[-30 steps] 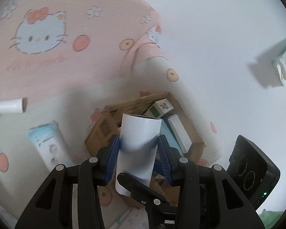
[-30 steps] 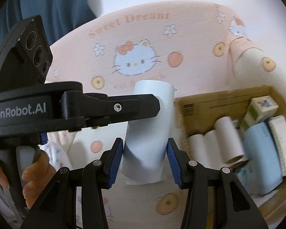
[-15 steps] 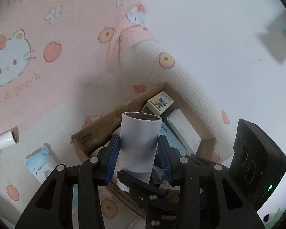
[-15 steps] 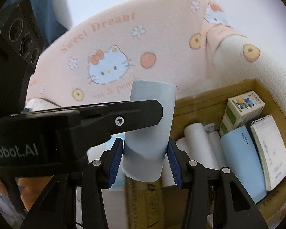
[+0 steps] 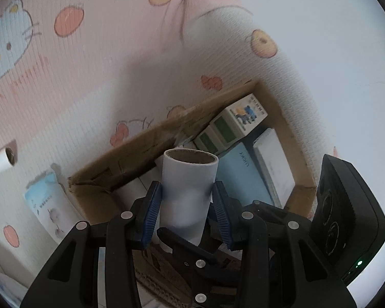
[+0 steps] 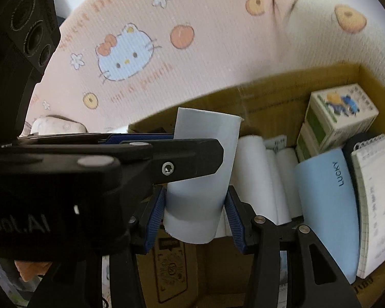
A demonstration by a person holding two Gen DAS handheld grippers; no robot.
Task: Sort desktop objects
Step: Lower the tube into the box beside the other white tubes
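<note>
Both tools, left [image 5: 187, 205] and right [image 6: 195, 215], pinch one roll [image 5: 188, 187]; box [image 6: 269, 102] holds three rolls.

The cardboard box [image 6: 269, 97] is open on top, but paper rolls [image 6: 254, 177], a blue case [image 6: 326, 205], notebook [image 6: 374, 195] and small cartons [image 6: 338, 118] crowd its floor.

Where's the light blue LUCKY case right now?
In the cardboard box, right of centre in the right wrist view: the LUCKY case lies between the white rolls and the notebook.
</note>
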